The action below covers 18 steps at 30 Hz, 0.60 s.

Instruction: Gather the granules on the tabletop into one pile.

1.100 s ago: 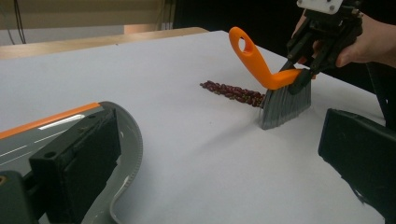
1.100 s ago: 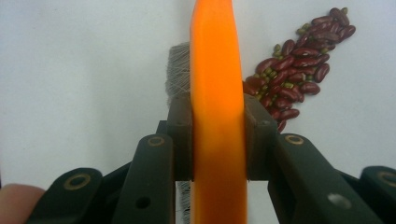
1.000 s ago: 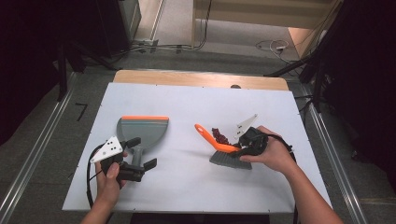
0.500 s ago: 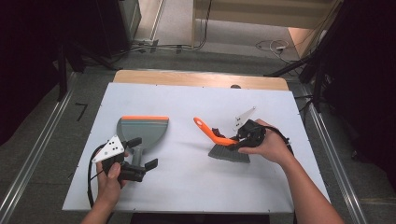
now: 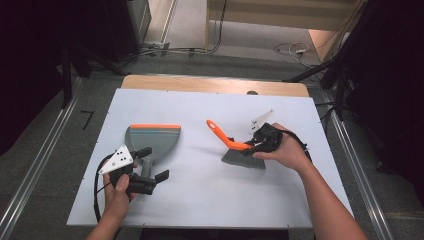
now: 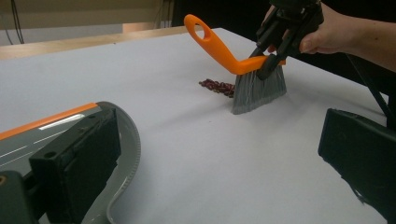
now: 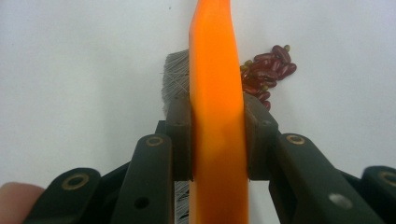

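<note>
Brush [image 5: 239,148] clamped in our right gripper [image 5: 258,141], has slid toward dustpan [image 5: 151,140] | beans [image 6: 217,87] just ahead of bristles | left gripper [image 5: 150,167] open, parked at dustpan handle | sweep underway

free: bare table [image 5: 200,195] between dustpan [image 5: 152,140] and brush [image 5: 240,152] | obstacle: beans [image 6: 217,87] beside bristles

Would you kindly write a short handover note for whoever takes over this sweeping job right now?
Right gripper: shut on the orange-handled grey-bristled brush, bristles on the white table.
Left gripper: open, at the handle of the grey dustpan with the orange lip, not clamped.
Small heap of dark red beans: on the table beside the bristles, well apart from the dustpan.
Done: brush picked up and set at the beans.
Left: grip the dustpan, sweep the beans in.
</note>
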Each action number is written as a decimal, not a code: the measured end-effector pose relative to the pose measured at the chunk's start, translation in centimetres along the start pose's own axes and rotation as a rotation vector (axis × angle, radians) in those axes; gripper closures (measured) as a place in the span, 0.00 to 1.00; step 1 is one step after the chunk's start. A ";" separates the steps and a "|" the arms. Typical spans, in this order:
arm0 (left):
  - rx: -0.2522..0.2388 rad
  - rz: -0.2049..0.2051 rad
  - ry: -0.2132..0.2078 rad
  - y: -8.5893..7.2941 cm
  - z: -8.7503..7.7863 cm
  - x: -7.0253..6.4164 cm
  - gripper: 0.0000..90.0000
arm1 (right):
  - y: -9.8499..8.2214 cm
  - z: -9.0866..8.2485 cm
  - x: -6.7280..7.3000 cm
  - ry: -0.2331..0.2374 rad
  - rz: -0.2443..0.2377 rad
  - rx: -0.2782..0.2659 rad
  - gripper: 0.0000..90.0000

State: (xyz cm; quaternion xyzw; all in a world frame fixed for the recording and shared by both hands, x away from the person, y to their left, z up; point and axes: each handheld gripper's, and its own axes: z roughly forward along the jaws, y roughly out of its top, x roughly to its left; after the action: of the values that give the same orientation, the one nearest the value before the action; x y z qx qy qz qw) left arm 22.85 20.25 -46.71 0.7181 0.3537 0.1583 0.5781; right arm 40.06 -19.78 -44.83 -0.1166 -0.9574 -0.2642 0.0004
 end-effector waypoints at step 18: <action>0.002 0.004 0.001 0.0 0.0 0.0 0.00 | 0.9 0.4 -1.6 -0.017 -0.007 -0.013 0.75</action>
State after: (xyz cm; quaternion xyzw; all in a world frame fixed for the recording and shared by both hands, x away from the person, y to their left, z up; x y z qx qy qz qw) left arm 22.84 20.31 -46.70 0.7192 0.3527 0.1596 0.5769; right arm 41.88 -19.16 -44.82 -0.1155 -0.9561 -0.2692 -0.0092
